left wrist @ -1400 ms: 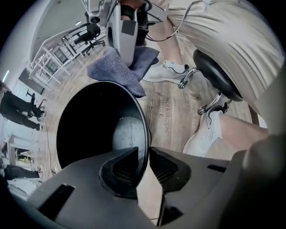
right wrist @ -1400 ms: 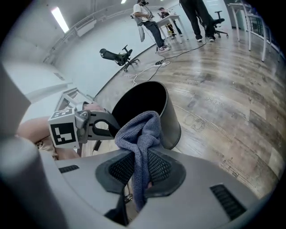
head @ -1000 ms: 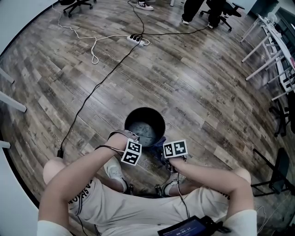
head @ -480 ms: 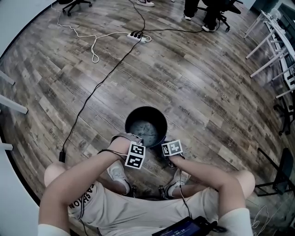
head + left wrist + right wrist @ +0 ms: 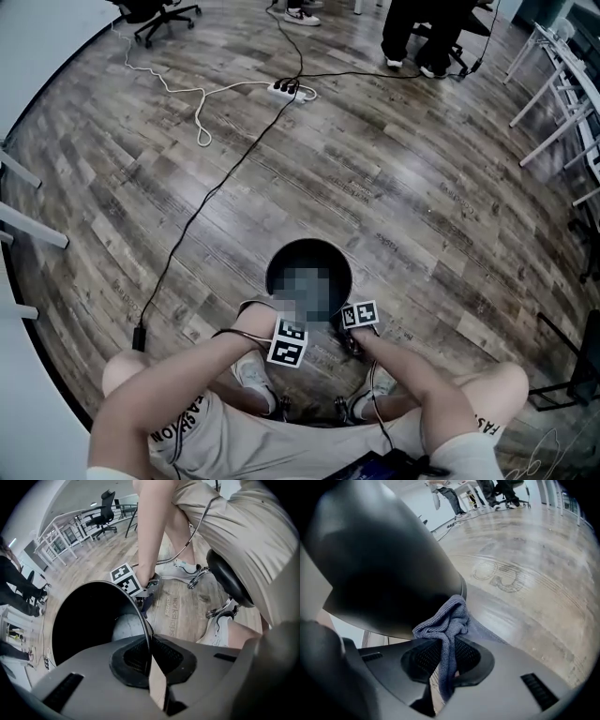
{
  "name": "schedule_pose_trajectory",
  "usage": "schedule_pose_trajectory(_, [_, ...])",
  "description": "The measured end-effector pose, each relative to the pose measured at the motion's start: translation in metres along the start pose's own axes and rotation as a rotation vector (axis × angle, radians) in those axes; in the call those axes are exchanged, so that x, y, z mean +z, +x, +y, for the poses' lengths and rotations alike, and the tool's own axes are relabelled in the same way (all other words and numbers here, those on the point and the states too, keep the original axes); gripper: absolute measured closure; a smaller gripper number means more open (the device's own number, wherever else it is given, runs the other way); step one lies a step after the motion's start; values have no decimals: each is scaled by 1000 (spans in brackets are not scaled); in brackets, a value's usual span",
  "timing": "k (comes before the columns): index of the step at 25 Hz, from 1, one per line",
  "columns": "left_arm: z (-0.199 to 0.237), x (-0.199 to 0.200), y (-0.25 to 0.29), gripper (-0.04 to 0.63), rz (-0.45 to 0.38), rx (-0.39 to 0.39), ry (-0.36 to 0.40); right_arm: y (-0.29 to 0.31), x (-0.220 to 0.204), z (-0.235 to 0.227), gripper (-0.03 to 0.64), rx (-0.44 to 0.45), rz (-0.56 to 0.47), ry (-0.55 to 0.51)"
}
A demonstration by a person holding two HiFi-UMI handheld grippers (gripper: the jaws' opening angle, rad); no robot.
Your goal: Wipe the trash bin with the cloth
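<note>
Okay, I see:
head view: trash bin on floor; left gripper at its near rim, right gripper just beside it.
left gripper view: fingers closed on bin rim.
right gripper view: fingers clamp cloth, pressed against bin's outer wall.

"WORKSHOPS" on the wooden floor; "FASHION" on the shorts.

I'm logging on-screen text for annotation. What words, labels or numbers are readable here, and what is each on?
"workshops": printed on the floor, left gripper view.
"FASHI", cut off: on the shorts, head view.
Smaller print beside "workshops": too small to read.
Large floor mark, right gripper view: too distorted to read.
</note>
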State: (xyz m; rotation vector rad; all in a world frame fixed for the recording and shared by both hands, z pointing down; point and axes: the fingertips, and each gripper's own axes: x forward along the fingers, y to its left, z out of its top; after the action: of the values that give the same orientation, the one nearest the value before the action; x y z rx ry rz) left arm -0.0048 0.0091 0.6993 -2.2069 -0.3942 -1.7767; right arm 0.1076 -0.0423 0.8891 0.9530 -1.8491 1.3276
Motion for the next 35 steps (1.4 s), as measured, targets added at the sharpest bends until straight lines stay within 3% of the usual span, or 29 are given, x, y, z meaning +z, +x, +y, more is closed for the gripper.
schedule_pose_trajectory(4, [-3,2,1,571,4,6,-27,-2,-2,-1,557,-63,28,-43])
schedule_pose_trajectory(7, [1,10,1,571,-1,23,-89,-32,-11,8,556,-122,110,-36])
schedule_pose_trajectory(10, [7,12,3,565,4,31,-167,-60,-12,24,556,-88,133,-78])
schedule_pose_trajectory(13, [3,13,3,558,-2,17,-195,-90,-11,42,556,-52,115,-88])
schedule_pose_trajectory(18, [2,22,-6,537,-91,-50,-238,-140,11,68,555,-20,48,-66])
schedule_pose_trajectory(22, [-13,17,-7,434,-66,-80,-121,-173,27,100,555,33,-5,-44])
schedule_pose_trajectory(25, [-15,3,-5,422,-24,-50,-38,-190,32,120,556,73,-28,-24])
schedule_pose_trajectory(30, [4,-26,-6,422,47,18,-17,-202,32,137,555,110,-52,7])
schedule_pose_trajectory(35, [3,-48,2,422,119,33,17,-199,27,144,555,120,-60,10])
